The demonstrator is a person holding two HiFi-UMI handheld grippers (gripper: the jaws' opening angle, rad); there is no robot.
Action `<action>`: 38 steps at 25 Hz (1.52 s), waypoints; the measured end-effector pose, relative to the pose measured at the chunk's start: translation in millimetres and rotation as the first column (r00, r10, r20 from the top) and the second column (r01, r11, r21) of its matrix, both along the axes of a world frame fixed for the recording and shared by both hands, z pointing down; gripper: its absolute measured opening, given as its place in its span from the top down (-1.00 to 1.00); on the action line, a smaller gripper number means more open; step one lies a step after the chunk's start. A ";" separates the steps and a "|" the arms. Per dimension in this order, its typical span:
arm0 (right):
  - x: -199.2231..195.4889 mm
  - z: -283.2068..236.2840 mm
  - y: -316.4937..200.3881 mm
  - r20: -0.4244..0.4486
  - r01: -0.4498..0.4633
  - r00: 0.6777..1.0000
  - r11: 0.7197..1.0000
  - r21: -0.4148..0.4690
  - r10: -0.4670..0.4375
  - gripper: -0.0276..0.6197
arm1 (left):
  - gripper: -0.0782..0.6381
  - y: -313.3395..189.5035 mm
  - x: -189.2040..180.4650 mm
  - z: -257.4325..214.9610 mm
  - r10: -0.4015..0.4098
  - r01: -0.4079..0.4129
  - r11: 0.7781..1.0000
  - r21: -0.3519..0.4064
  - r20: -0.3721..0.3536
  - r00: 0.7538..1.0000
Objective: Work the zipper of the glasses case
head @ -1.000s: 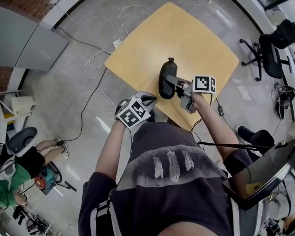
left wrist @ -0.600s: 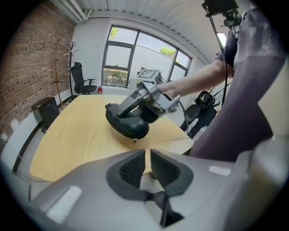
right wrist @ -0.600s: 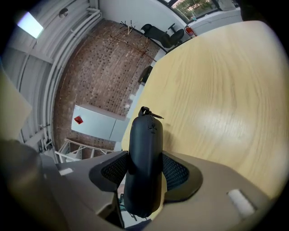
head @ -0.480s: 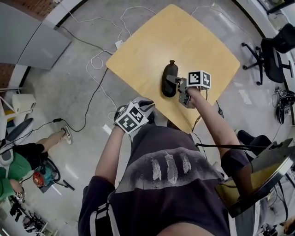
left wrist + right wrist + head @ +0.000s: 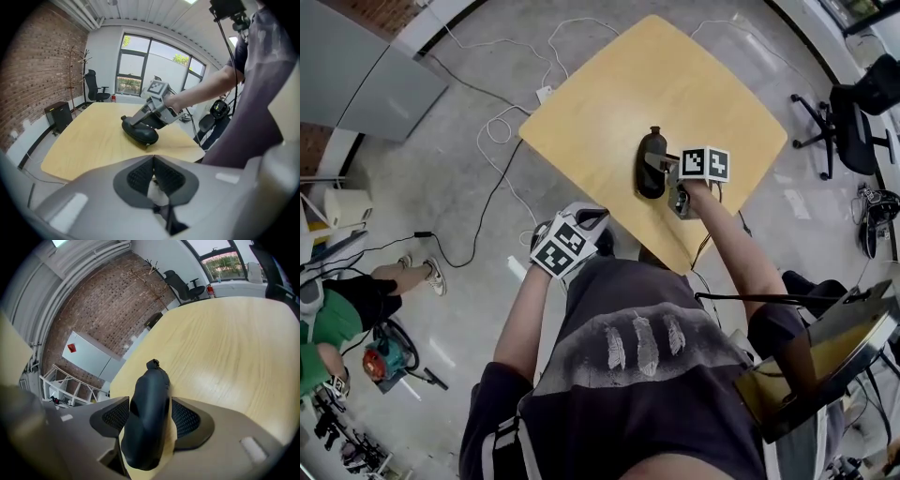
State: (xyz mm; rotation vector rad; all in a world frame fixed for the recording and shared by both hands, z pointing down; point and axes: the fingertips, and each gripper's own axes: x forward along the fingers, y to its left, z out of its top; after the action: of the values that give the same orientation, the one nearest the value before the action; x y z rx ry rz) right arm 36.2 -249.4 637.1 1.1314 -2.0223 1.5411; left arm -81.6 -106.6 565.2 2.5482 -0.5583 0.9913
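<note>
The black glasses case (image 5: 648, 183) lies on the yellow wooden table (image 5: 656, 75), with a small knob at its far end. My right gripper (image 5: 654, 165) reaches over its near end. In the right gripper view the case (image 5: 147, 437) sits between the two pads of the right gripper (image 5: 150, 401). The jaws are opening, and a sliver of table shows beside the right pad. My left gripper (image 5: 596, 219) hangs off the table's near edge by the person's torso. The left gripper (image 5: 153, 159) is closing, its pads meeting on nothing, and it faces the case (image 5: 139, 132).
The table's near edge runs just below the case. Cables (image 5: 502, 122) trail over the concrete floor to the left. Office chairs (image 5: 853, 112) stand at the right. Another person (image 5: 328, 319) sits at the far left. A dark screen (image 5: 825, 356) is at the lower right.
My right gripper has slid further along the case toward its far end. My left gripper has drifted slightly back and down, away from the table.
</note>
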 end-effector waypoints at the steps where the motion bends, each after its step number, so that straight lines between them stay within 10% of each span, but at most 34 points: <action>1: 1.9 -0.7 -1.4 -0.004 -0.009 1.000 1.000 0.008 0.009 0.03 | 0.77 -3.6 -1.8 -1.4 -0.017 0.017 1.000 0.000 -0.015 1.000; 12: 19.0 -32.9 -24.3 -0.044 -0.104 0.993 0.988 0.116 0.110 0.04 | 0.78 -60.9 -32.0 -37.4 -0.201 0.210 0.971 0.117 -0.083 0.976; 16: 23.2 -75.1 -33.1 -0.070 -0.080 0.993 0.966 0.245 0.100 0.91 | 0.78 -75.1 -33.0 -64.4 -0.239 0.260 0.958 0.125 -0.159 0.958; 19: 3.0 -107.0 -30.1 -0.069 0.021 0.998 0.942 0.335 0.002 0.91 | 0.78 -84.9 -32.6 -90.6 -0.252 0.287 0.952 0.105 -0.259 0.932; 25: -30.3 -158.7 -7.4 0.064 0.041 0.995 0.913 0.405 -0.074 0.91 | 0.78 -96.8 -36.2 -137.6 -0.277 0.350 0.929 0.120 -0.400 0.873; 33: -45.2 -199.3 28.5 0.293 0.026 0.941 0.901 0.433 -0.168 0.91 | 0.79 -88.8 -31.4 -156.5 -0.307 0.397 0.884 0.245 -0.335 0.891; 38: -30.1 -227.0 60.9 0.342 0.075 0.894 0.848 0.525 -0.290 0.91 | 0.79 -71.9 -5.0 -173.1 -0.304 0.416 0.862 0.291 -0.360 0.882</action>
State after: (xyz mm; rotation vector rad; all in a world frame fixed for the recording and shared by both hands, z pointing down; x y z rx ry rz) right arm 6.1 -188.6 410.2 0.7631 -2.8476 1.2610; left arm -86.6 -178.5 392.1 2.6779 -1.1685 0.3751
